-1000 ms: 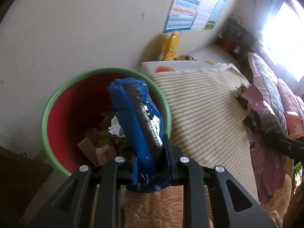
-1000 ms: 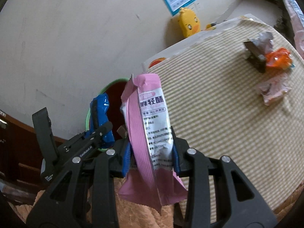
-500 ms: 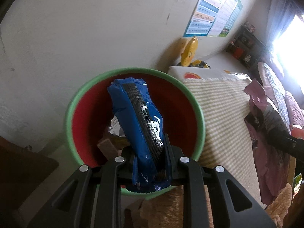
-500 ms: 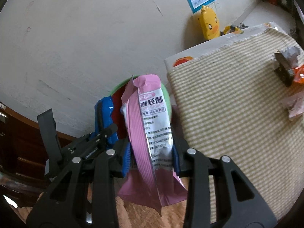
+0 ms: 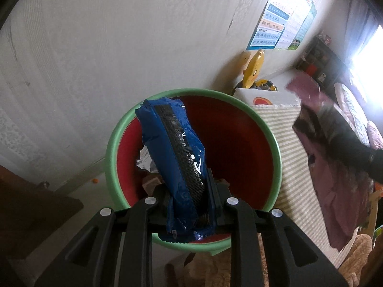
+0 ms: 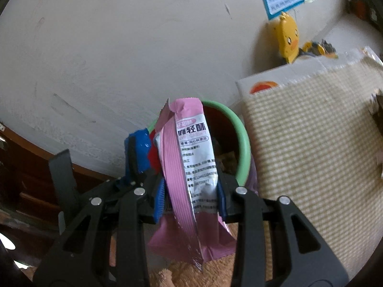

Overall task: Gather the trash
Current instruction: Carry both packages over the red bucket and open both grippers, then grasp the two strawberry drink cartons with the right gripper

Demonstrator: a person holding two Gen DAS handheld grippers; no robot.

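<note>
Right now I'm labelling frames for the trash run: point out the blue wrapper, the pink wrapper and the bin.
blue wrapper (image 5: 177,157), left wrist view, on its middle.
pink wrapper (image 6: 189,165), right wrist view, on its printed face.
bin (image 5: 275,143), left wrist view, on its green rim.

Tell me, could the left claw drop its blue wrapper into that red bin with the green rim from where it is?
Probably yes. The left claw grips the crinkly blue plastic wrapper above the open red bin with the green rim, and nothing covers the opening.

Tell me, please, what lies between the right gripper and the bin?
In the right wrist view, the pink wrapper it grips, with the left gripper's blue wrapper alongside, before the bin.
</note>
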